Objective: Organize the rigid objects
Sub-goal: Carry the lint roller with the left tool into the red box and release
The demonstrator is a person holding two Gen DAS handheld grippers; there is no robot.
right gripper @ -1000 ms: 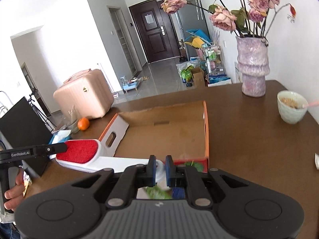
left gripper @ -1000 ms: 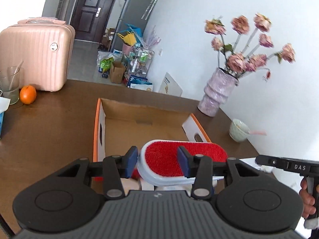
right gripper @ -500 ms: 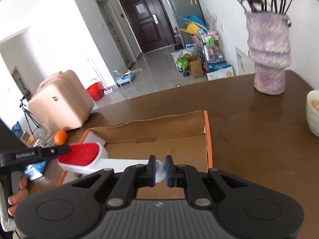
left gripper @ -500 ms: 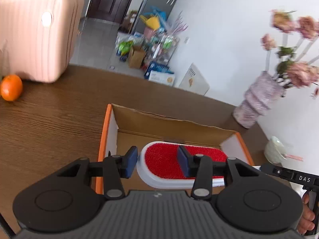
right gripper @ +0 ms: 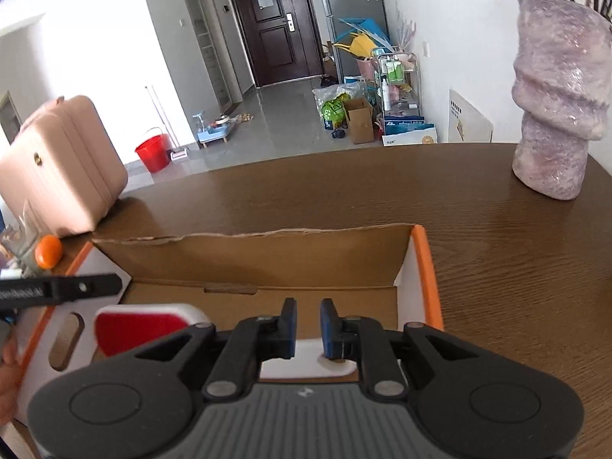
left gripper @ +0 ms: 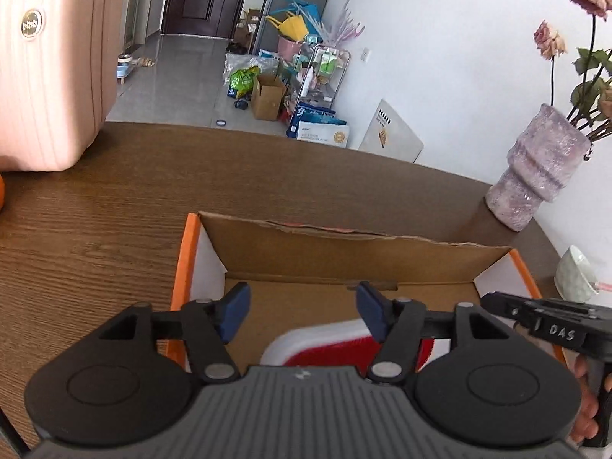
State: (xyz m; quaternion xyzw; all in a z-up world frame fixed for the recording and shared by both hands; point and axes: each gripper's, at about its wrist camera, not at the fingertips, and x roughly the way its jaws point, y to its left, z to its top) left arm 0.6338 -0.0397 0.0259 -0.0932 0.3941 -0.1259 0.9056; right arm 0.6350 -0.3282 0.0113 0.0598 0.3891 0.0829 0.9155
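Observation:
A white lint brush with a red pad [left gripper: 325, 348] lies low inside the orange-edged cardboard box [left gripper: 344, 252]. My left gripper [left gripper: 302, 306] hovers just above the red head; its jaws are opening and its pads no longer touch the head. In the right wrist view the red pad [right gripper: 134, 325] shows at the box's [right gripper: 267, 256] left, and the white handle end sits under my right gripper [right gripper: 308, 321]. That gripper's jaws are opening a little; a gap shows between the pads and the handle lies below them.
A pink suitcase [right gripper: 61, 168] stands at the table's back left with an orange [right gripper: 48, 250] and a glass [right gripper: 23, 237] beside it. A mauve vase [right gripper: 554, 114] stands at the back right, and a pale bowl [left gripper: 573, 275] sits right of the box.
Both grippers moved forward and down over the box, carrying the brush into it. The left jaws spread off the red head, and the right jaws parted slightly from the handle.

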